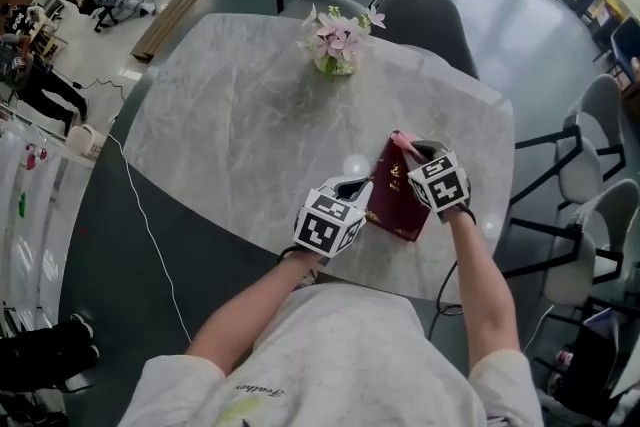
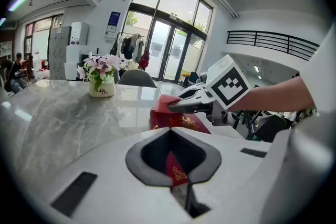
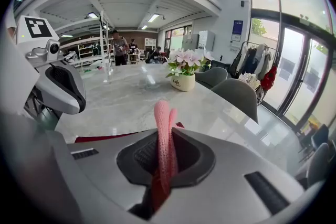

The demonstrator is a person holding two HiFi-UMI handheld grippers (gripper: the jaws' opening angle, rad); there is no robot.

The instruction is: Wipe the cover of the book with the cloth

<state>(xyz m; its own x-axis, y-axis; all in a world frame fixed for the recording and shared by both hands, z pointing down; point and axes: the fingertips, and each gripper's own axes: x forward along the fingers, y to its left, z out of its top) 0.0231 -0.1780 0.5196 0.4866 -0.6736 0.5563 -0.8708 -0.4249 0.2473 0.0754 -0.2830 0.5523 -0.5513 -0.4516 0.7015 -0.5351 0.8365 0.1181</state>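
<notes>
A dark red book (image 1: 394,203) with gold print lies on the marble table (image 1: 250,135) near its front edge. My left gripper (image 1: 357,188) is shut on the book's near left edge, and the red cover (image 2: 176,171) shows pinched between its jaws. My right gripper (image 1: 412,151) is shut on a pink cloth (image 1: 403,141) and holds it over the book's far end. In the right gripper view the cloth (image 3: 163,131) stands up folded between the jaws, with the book's edge (image 3: 105,138) below. The left gripper view shows the right gripper (image 2: 176,106) over the book (image 2: 176,122).
A small pot of pink and white flowers (image 1: 337,40) stands at the table's far side. Grey chairs (image 1: 430,20) ring the far edge, and more chairs (image 1: 590,145) stand to the right. A cable (image 1: 150,225) runs across the floor at left.
</notes>
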